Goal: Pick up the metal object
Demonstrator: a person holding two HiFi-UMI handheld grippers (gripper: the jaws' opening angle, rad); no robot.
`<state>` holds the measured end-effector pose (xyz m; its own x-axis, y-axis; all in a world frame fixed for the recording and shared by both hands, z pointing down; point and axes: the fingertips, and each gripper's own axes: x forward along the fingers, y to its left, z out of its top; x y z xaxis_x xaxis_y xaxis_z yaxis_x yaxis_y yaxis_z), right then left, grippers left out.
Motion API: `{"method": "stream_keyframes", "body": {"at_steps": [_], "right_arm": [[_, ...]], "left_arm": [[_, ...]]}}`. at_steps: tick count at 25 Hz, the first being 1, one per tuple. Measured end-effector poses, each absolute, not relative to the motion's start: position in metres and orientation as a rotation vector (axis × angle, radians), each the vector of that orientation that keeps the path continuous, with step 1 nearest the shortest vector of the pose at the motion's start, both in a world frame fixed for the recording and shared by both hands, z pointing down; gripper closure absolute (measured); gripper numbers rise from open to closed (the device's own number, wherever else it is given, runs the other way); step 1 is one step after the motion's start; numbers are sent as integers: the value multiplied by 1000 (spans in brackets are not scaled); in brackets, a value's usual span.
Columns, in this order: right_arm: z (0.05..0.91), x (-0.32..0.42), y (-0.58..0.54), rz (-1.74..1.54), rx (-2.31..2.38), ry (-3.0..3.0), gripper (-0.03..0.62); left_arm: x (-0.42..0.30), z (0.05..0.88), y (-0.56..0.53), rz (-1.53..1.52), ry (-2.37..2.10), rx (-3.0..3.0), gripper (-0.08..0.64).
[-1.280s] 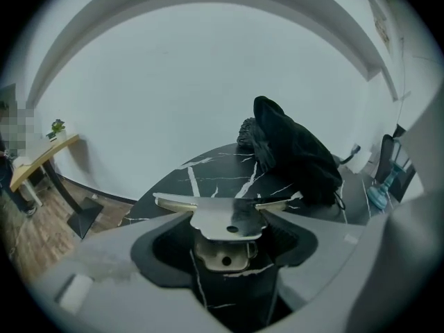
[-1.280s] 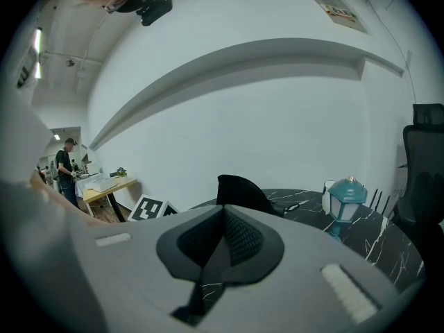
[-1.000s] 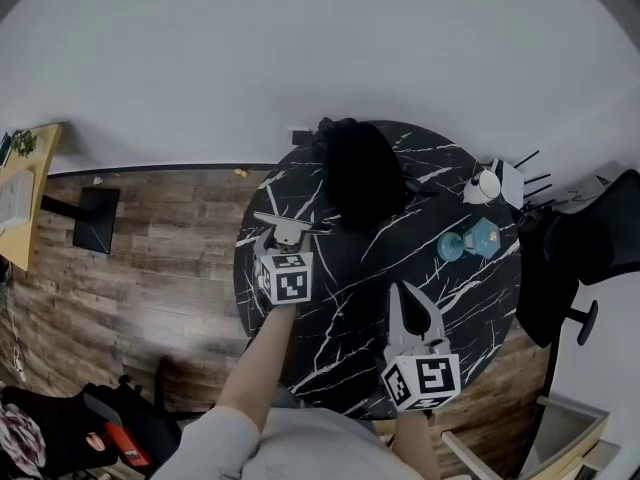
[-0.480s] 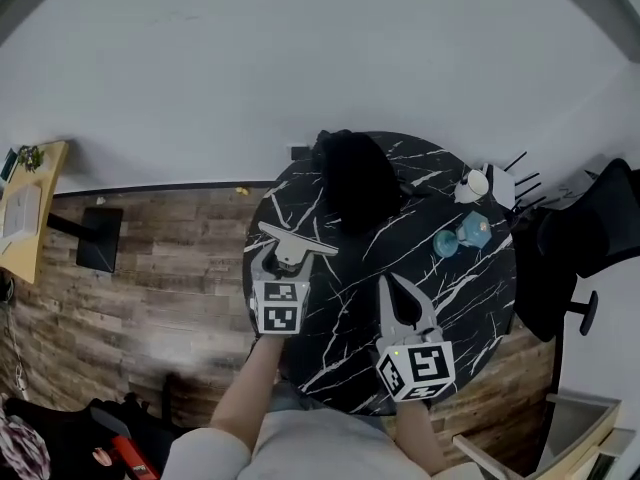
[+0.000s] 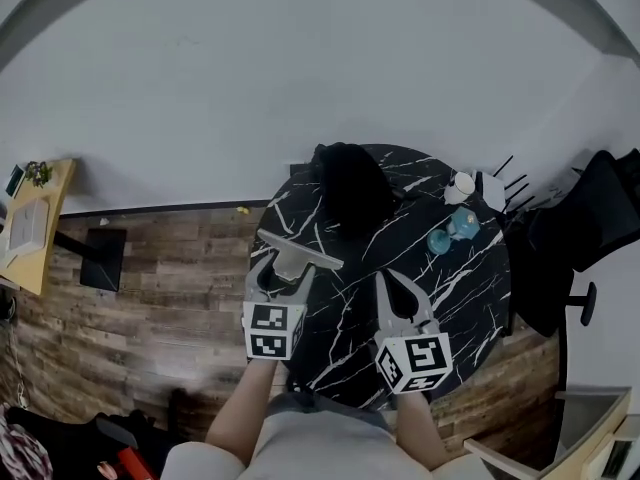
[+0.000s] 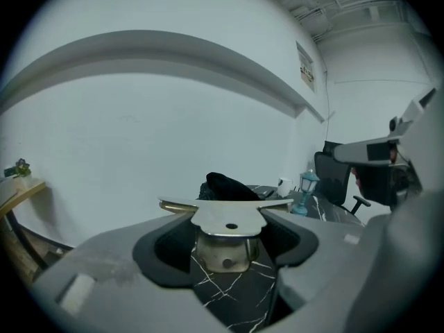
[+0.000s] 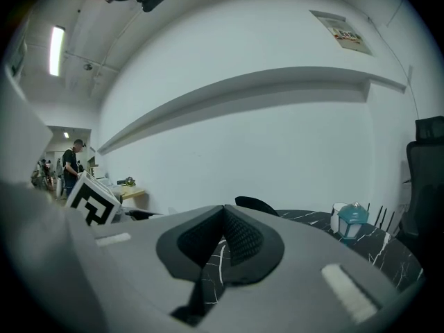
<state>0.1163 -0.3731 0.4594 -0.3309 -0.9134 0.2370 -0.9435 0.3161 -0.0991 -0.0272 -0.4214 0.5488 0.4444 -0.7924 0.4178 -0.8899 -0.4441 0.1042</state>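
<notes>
Yellow wood sits farthest left, a desk (image 5: 28, 230) against the wall, with a dark stand (image 5: 101, 258) beside it on the brown plank floor (image 5: 150, 298).

Next comes my left gripper (image 5: 284, 273), its marker cube (image 5: 272, 330) towards me. My jaws there stand fairly wide, and they grip the metal object (image 5: 298, 252) between them. It is a flat silvery plate with a small hole in it and two long wings that reach out past both my fingertips, with a rounded, brassy cup hanging under it. I hold it in the air above the left edge of the round black marble table (image 5: 465, 298), clear of the white-veined top, with the plate lying roughly level across my jaws.

Beyond it, at the far side of the table near the wall, lies a black bag (image 5: 352, 183), slumped in a heap.

My right gripper (image 5: 388, 280) hovers over the near part of the table, just right of the left one and apart from it. Its ribbed pads meet at the tips and nothing is between them.

Further right, near the table's far right edge, stands a small blue lantern (image 5: 463, 223), and a white cup (image 5: 461, 184) stands just behind it. Past the table's right edge is a black office chair (image 5: 600, 218).
</notes>
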Motion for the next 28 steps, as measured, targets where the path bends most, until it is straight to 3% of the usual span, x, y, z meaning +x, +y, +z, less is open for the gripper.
{"method": "stream_keyframes", "body": {"at_steps": [28], "right_arm": [[400, 104, -305, 144, 1818, -2453, 598]], "left_arm": [[-57, 411, -345, 71, -1523, 2589, 259]]}}
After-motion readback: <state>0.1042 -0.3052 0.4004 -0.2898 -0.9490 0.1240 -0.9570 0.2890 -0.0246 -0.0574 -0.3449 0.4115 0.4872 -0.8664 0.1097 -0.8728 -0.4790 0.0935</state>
